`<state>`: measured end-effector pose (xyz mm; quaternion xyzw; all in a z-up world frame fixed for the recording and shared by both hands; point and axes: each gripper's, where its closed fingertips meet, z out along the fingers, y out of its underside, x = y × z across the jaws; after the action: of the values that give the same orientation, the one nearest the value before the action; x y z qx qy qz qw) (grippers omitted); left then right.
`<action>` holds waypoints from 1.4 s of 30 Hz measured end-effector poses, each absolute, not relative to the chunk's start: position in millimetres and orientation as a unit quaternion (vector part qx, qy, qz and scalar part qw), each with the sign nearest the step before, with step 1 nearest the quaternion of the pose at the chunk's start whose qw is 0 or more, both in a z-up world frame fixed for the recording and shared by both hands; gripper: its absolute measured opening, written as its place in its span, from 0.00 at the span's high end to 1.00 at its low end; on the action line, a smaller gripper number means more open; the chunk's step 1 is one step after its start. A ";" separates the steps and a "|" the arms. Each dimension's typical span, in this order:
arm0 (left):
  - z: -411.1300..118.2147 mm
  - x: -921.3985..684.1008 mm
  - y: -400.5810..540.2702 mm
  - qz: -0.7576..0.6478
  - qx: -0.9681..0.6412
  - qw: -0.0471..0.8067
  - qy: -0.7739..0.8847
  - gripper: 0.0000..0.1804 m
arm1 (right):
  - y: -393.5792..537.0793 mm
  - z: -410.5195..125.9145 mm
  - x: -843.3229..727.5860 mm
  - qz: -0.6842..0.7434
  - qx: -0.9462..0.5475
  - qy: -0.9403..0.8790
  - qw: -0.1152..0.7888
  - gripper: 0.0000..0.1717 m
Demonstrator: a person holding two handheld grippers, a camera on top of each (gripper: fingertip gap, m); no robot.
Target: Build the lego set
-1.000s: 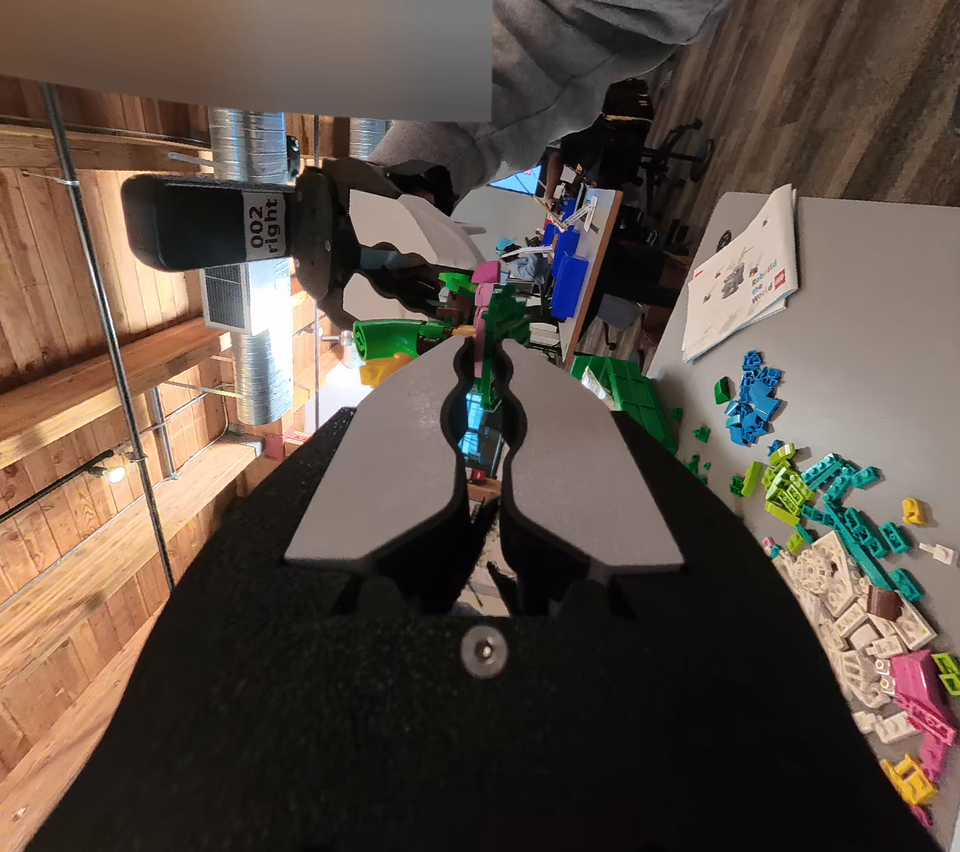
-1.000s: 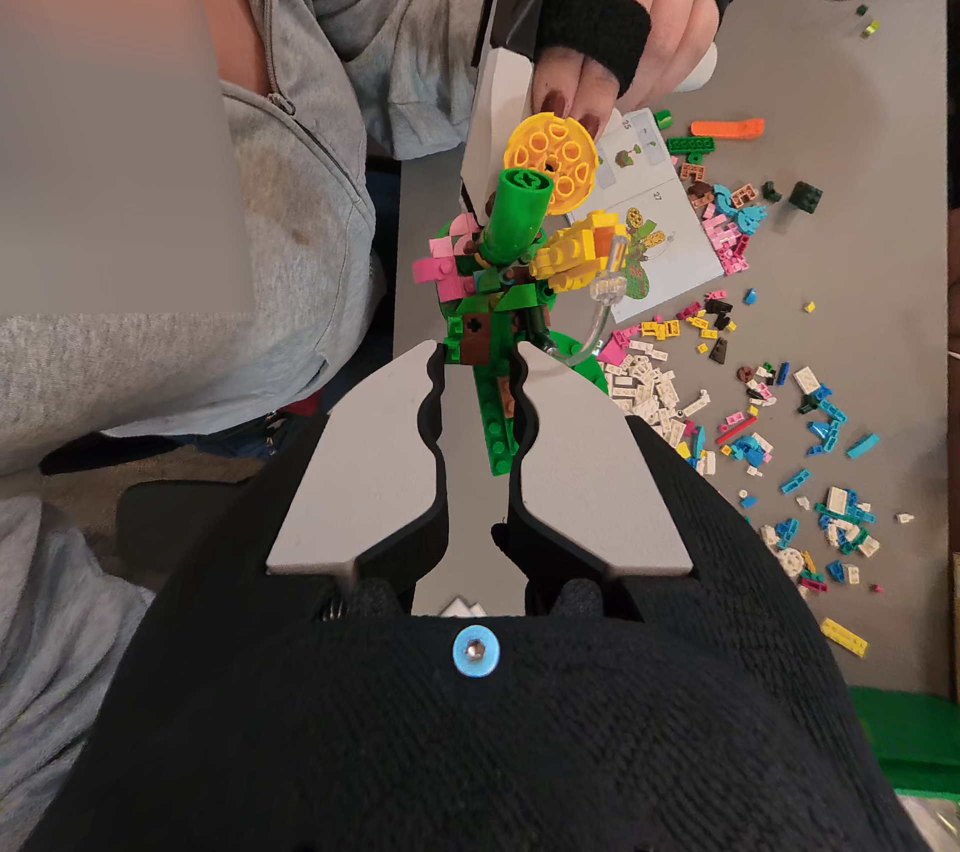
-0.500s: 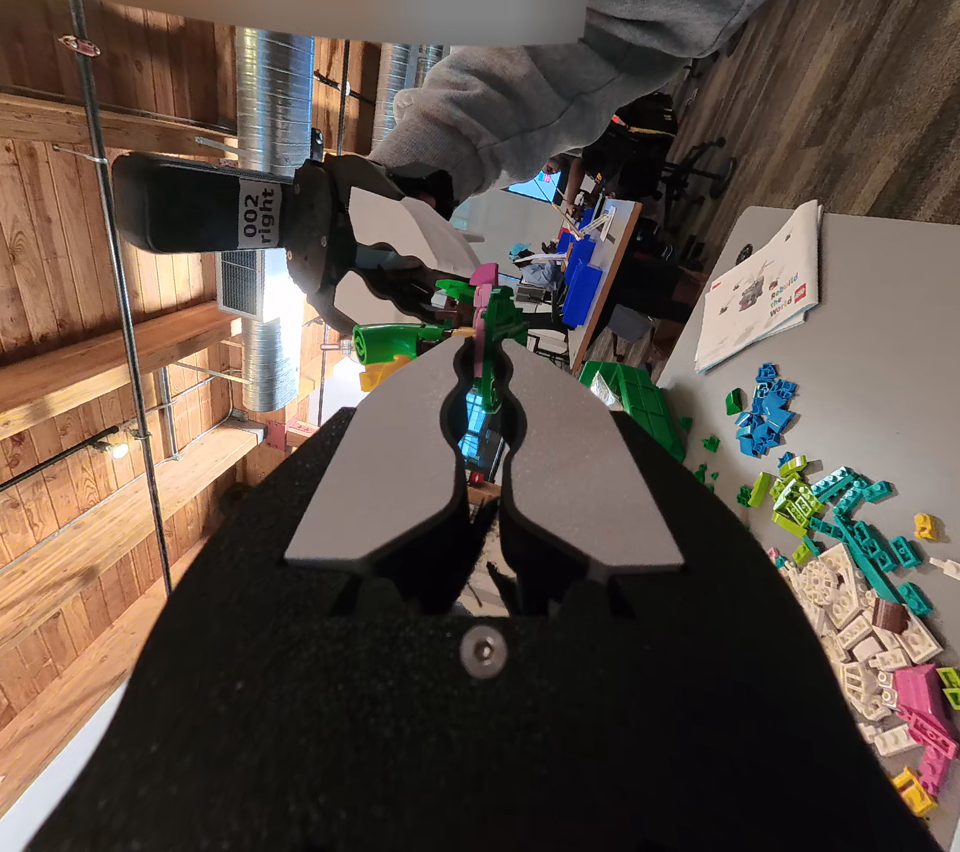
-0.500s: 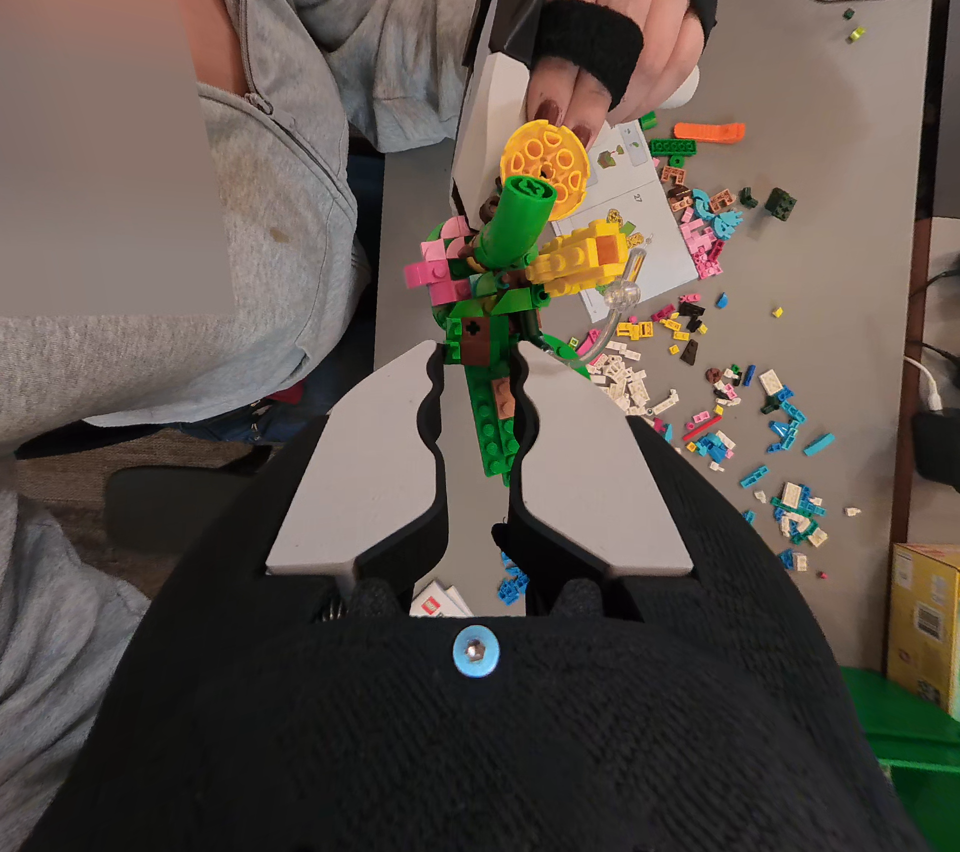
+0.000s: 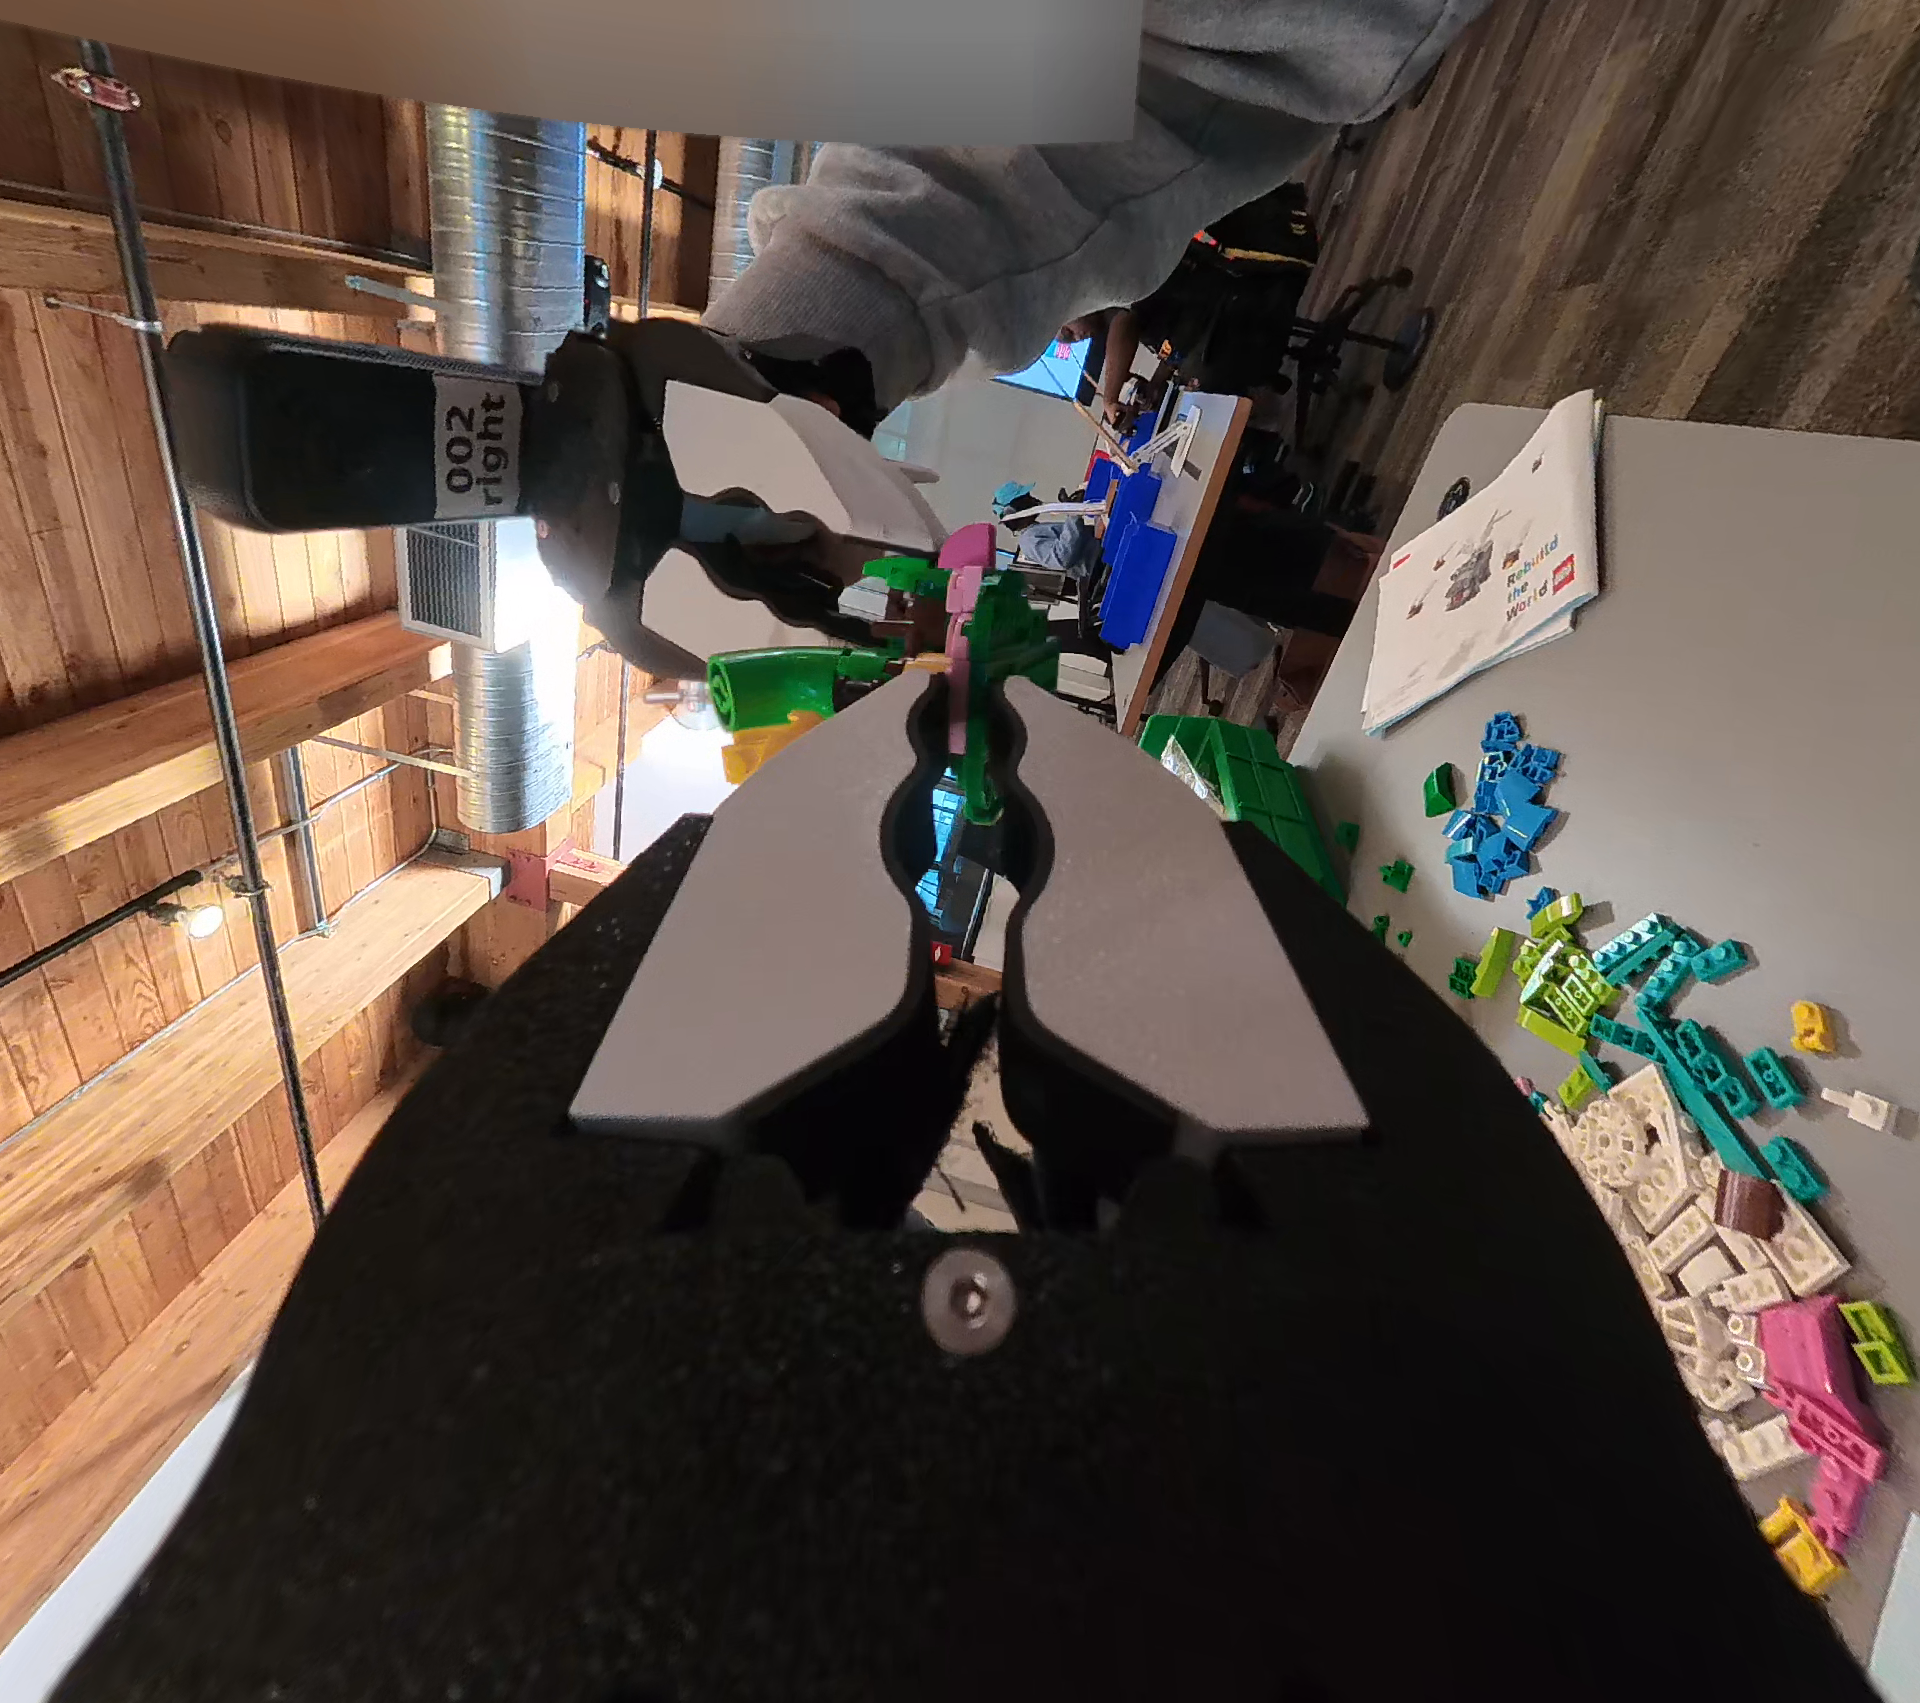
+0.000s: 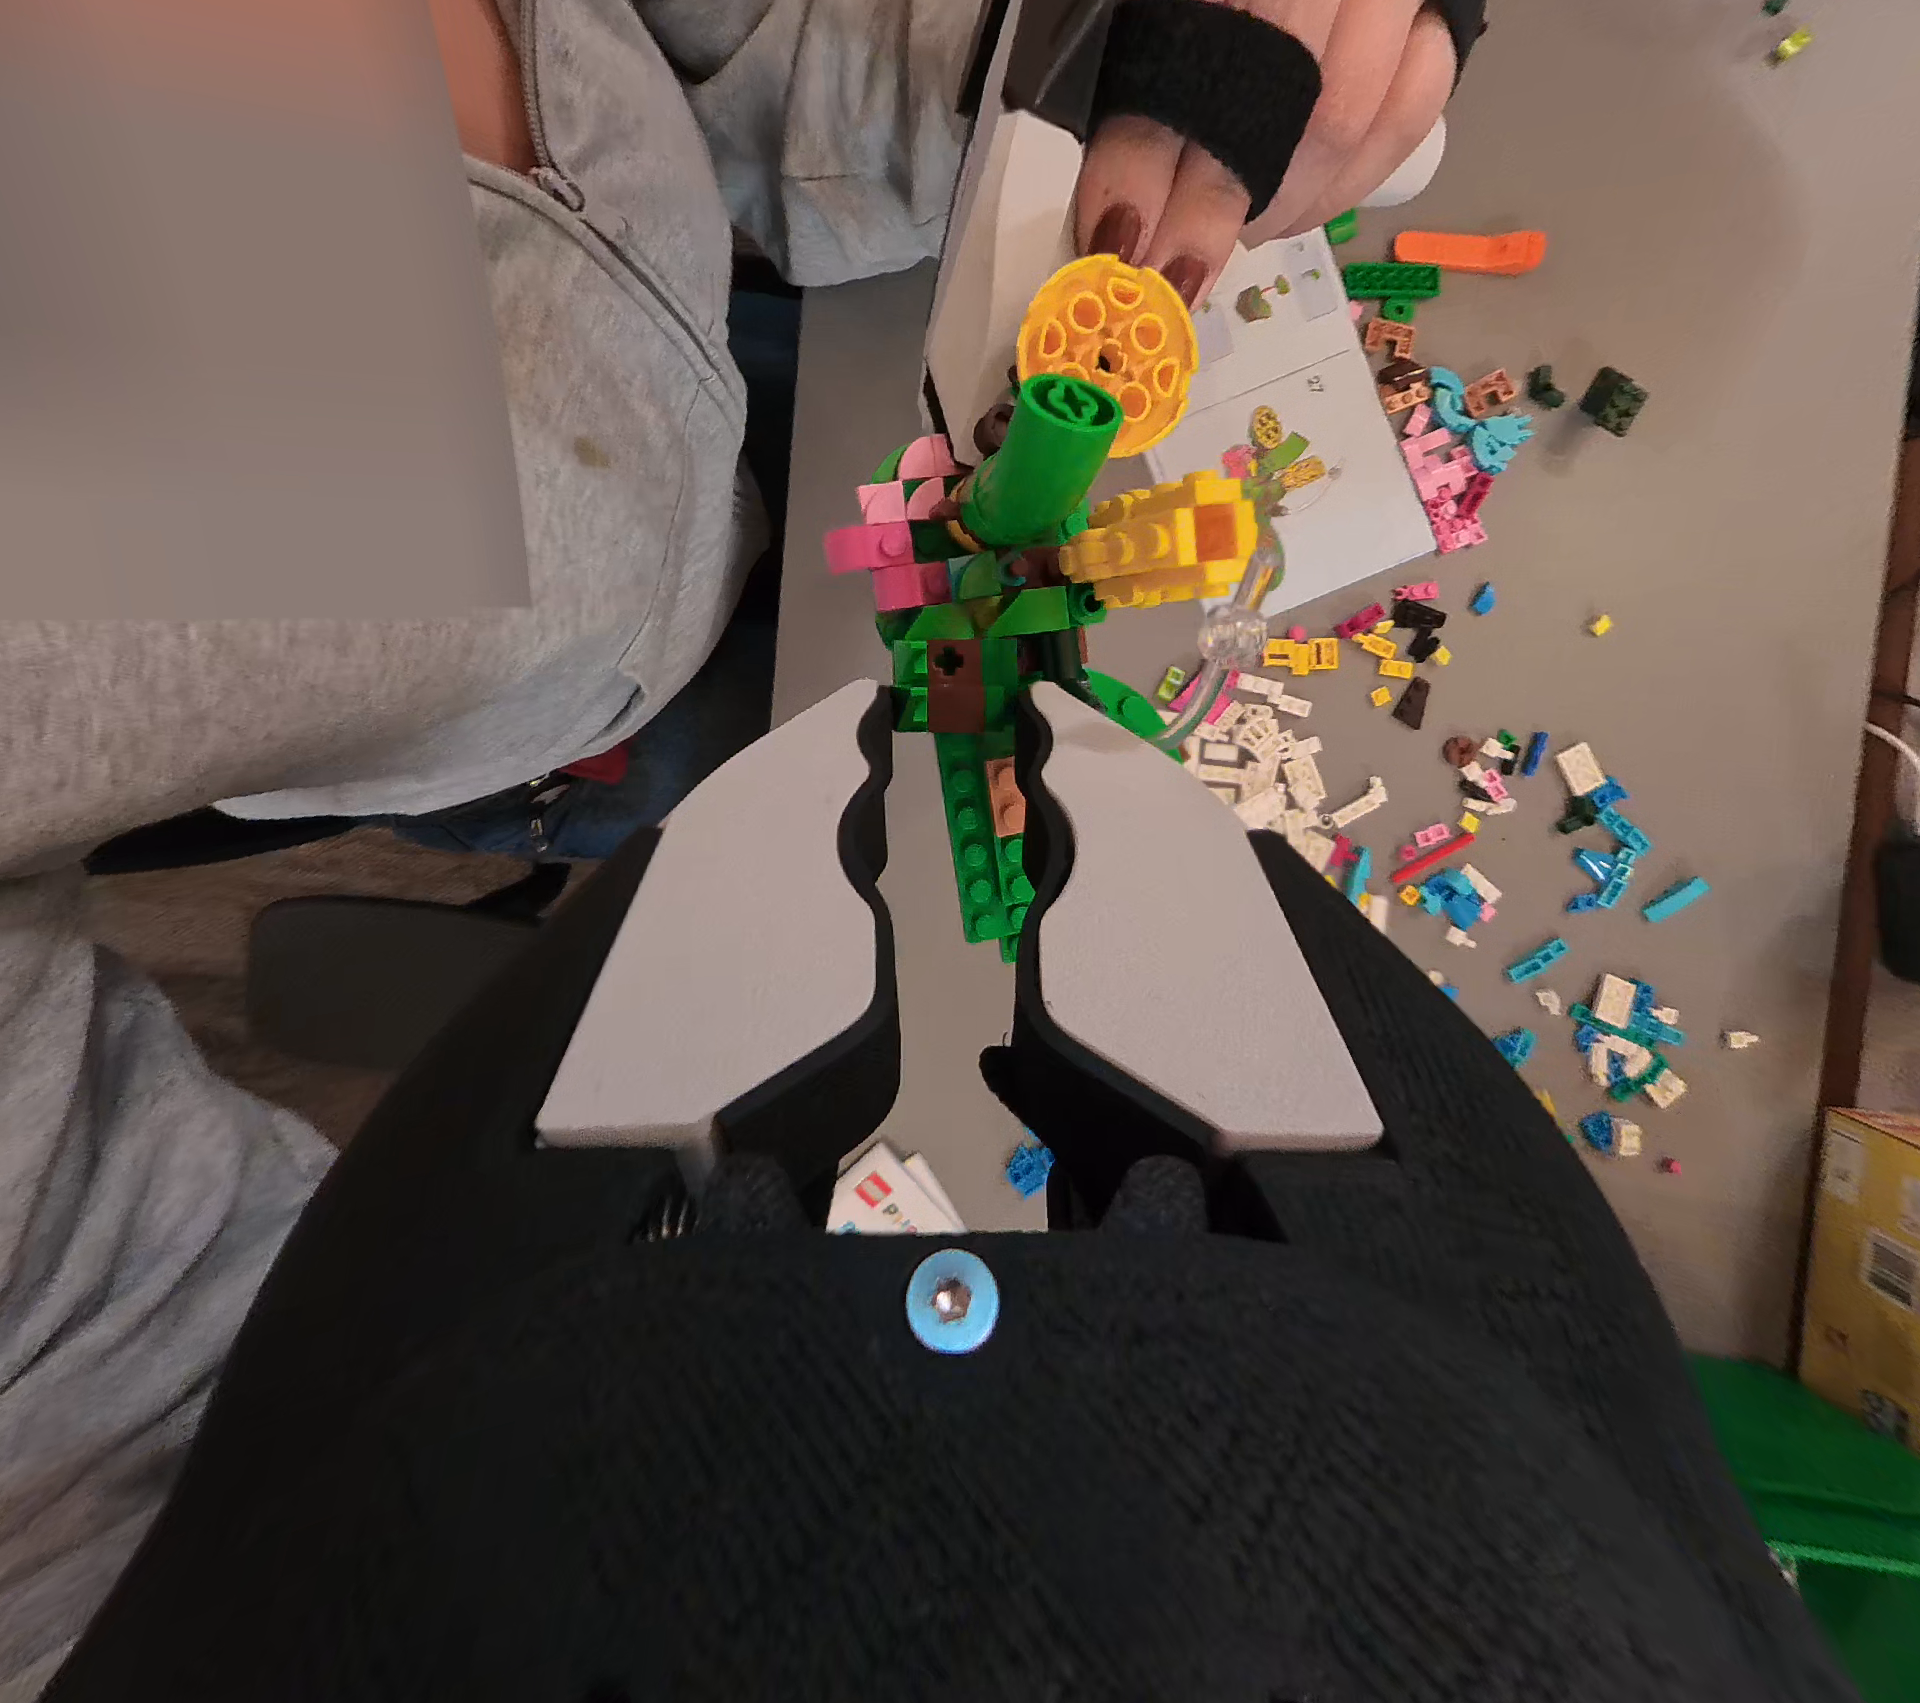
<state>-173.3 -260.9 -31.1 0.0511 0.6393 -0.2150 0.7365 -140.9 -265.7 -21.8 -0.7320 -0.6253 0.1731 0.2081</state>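
Green brick model clamped by both grippers — yellow disc shows only from right.

I see a grey table carrying scattered loose bricks, an open instruction booklet, an orange brick separator and a closed booklet.

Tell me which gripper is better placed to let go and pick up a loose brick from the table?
Probably the left gripper: it pinches only the thin pink edge of the brick plant model, while the right gripper grips its green-brown stem.
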 end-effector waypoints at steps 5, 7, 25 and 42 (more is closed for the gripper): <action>-33.4 -172.1 -265.6 -0.213 0.058 0.732 0.645 0.97 | -268.1 -25.2 -139.1 0.175 -0.731 -0.632 0.189 0.88; -33.6 -172.4 -266.6 -0.213 0.060 0.730 0.646 0.97 | -268.2 -25.9 -139.3 0.176 -0.732 -0.632 0.186 0.88; -34.7 -171.5 -267.4 -0.221 0.060 0.728 0.646 0.97 | -272.3 -26.7 -137.7 0.176 -0.719 -0.649 0.174 0.87; -34.6 -171.7 -265.9 -0.220 0.058 0.729 0.646 0.97 | -270.4 -26.3 -137.5 0.172 -0.718 -0.649 0.183 0.88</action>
<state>-171.7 -265.9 -34.6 0.0581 0.6462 -0.2196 0.7286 -137.5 -270.4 -26.3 -0.7177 -0.6492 0.1725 0.1833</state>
